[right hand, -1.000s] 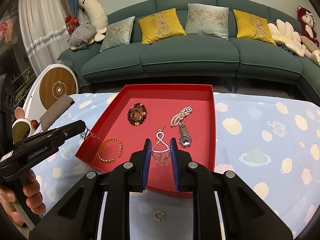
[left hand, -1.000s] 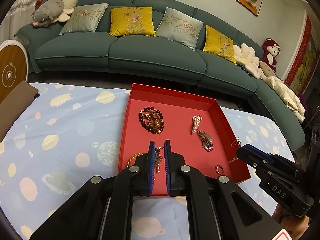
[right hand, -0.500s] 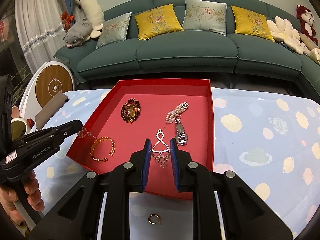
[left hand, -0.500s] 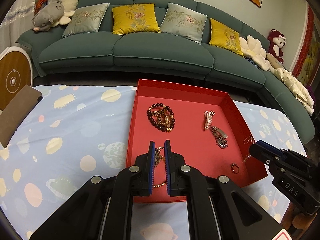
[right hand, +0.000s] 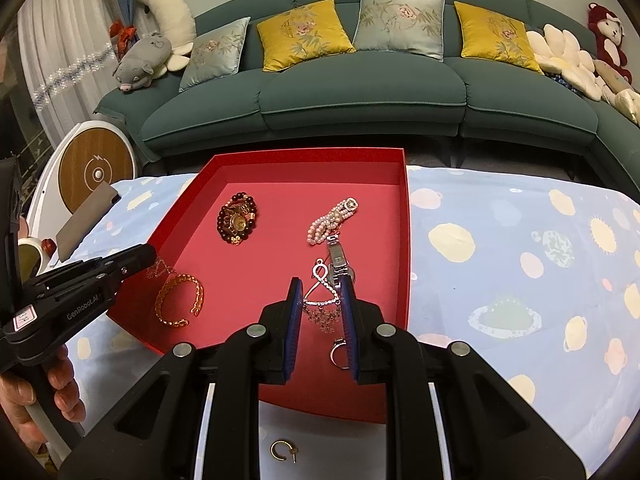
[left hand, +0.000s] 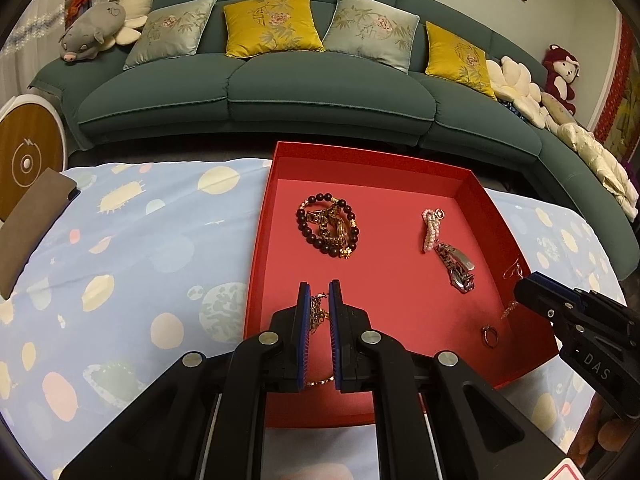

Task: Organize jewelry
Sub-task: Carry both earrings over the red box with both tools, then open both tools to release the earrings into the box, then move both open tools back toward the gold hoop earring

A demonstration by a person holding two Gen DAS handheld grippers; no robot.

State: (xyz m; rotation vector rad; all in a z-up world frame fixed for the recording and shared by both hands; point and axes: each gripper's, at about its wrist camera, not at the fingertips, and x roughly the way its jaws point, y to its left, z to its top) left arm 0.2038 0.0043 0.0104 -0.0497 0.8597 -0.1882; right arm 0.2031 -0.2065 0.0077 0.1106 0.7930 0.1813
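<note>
On the near cloth, just outside the red tray, a gold hoop earring is lying alone, w/ nothing holding it yet.

Just past it both tools are hovering over the tray's near end. The right gripper is carrying a silver pendant; its jaws are part-closed and seem to be pinching the piece, which is dangling over the near right of the tray, beside a ring on the floor. The left gripper is pinching a thin gold chain btw. jaws pressed almost together; the chain is hanging at the near left, above a gold bangle.

My read: both are setting pieces down. To do it well:
- Lowering each piece till its bottom is resting on the floor before letting go, so nothing is bouncing or coiling.
- Picking bare red floor. The pendant is hanging very close to the watch and ring; shifting it left, toward the middle, looks safer vs. tangling.
- Keeping the chain clear of the bangle, since fine links snag easily.
- Opening jaws slowly, then lifting straight up.

Farther back, the pearl bracelet at right and the dark bead bracelet at left are lying well apart, so they need no touching.
</note>
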